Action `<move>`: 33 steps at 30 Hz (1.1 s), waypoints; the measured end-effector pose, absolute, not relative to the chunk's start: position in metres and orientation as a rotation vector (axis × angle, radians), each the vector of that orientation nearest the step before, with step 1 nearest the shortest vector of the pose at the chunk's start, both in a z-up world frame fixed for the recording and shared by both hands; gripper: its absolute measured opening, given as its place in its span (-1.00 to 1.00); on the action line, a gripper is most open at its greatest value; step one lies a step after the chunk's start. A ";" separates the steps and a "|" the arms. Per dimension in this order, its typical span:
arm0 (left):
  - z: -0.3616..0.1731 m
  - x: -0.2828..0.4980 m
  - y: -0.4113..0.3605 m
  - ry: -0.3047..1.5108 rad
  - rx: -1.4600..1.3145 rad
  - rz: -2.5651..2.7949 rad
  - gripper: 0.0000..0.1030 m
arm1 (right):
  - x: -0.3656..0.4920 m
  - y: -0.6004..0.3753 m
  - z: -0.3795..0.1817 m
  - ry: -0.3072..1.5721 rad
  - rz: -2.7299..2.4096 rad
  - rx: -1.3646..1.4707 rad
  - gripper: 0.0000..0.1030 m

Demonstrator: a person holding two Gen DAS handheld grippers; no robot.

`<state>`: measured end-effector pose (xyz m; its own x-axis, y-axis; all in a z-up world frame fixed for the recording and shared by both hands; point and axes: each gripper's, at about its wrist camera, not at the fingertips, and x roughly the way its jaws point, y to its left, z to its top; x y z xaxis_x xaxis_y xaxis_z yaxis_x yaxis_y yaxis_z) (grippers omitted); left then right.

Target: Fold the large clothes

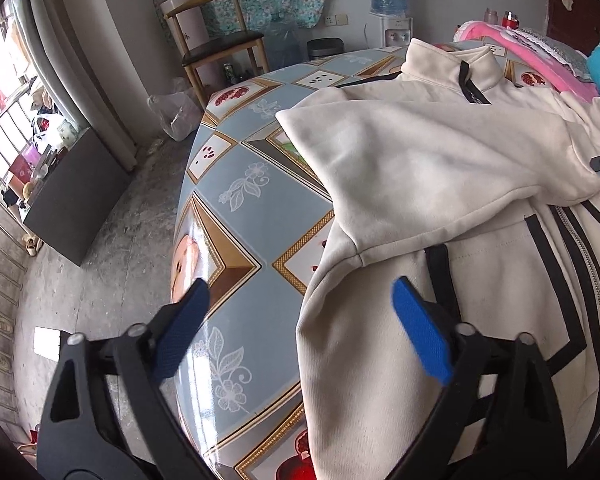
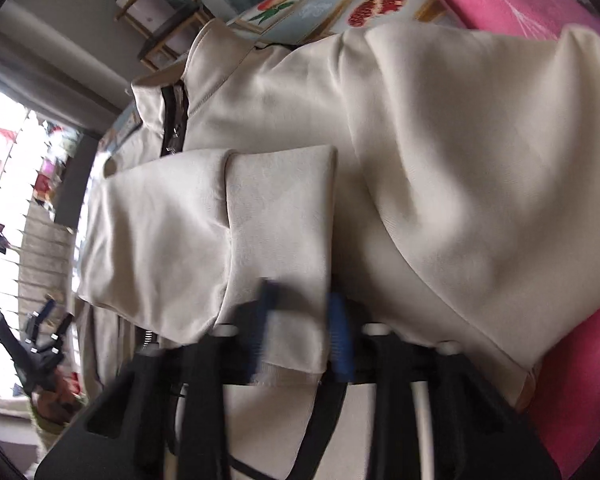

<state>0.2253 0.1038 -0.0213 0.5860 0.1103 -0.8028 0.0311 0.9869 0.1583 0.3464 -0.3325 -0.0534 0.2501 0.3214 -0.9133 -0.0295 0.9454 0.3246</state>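
Meanwhile, a soft, limp cream jacket [image 1: 440, 168] on the patterned tabletop [image 1: 260, 216] is pinched at its cuff [image 2: 296, 336] by the right hand-held gripper [image 2: 304, 332], best held at hems, while the left hand-held gripper [image 1: 300, 328] is kept wide and empty.

The right gripper [image 2: 300, 328] was smeared by motion blur, its grip on the sleeve cuff [image 2: 284, 264] hard to read. The jacket [image 1: 440, 168] ran off the frame's right edge and hid much of the desk [image 1: 260, 216].
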 end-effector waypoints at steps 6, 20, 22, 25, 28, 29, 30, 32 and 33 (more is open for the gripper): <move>-0.034 0.225 0.109 0.972 0.139 0.042 0.23 | 0.352 -0.315 0.009 1.111 0.237 0.159 -0.90; -0.025 0.210 0.136 0.975 0.005 0.006 -0.05 | 0.344 -0.323 -0.004 1.051 0.063 0.029 -0.57; -0.023 0.210 0.137 0.976 0.005 0.013 -0.05 | 0.336 -0.308 0.004 1.025 0.121 0.007 -0.51; -0.026 0.211 0.139 0.992 -0.018 0.031 -0.05 | 0.331 -0.279 -0.014 1.077 0.191 -0.066 -0.49; -0.027 0.207 0.141 0.992 -0.040 0.042 -0.05 | 0.327 -0.265 -0.042 1.151 0.166 -0.138 -0.33; -0.026 0.202 0.142 0.991 -0.046 0.042 -0.05 | 0.325 -0.267 -0.044 1.147 0.160 -0.138 -0.29; -0.023 0.196 0.143 0.987 -0.052 0.039 -0.05 | 0.320 -0.269 -0.039 1.138 0.153 -0.131 -0.21; -0.017 0.181 0.146 0.977 -0.057 0.034 -0.05 | 0.303 -0.278 -0.022 1.120 0.153 -0.079 -0.15; -0.014 0.170 0.147 0.979 -0.063 0.026 -0.05 | 0.291 -0.284 -0.012 1.100 0.167 -0.040 0.02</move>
<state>0.1699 0.1475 -0.0138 0.5579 -0.0063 -0.8299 -0.0507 0.9978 -0.0417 0.2914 -0.2838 -0.0117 0.4426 0.1147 -0.8893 -0.1540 0.9868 0.0506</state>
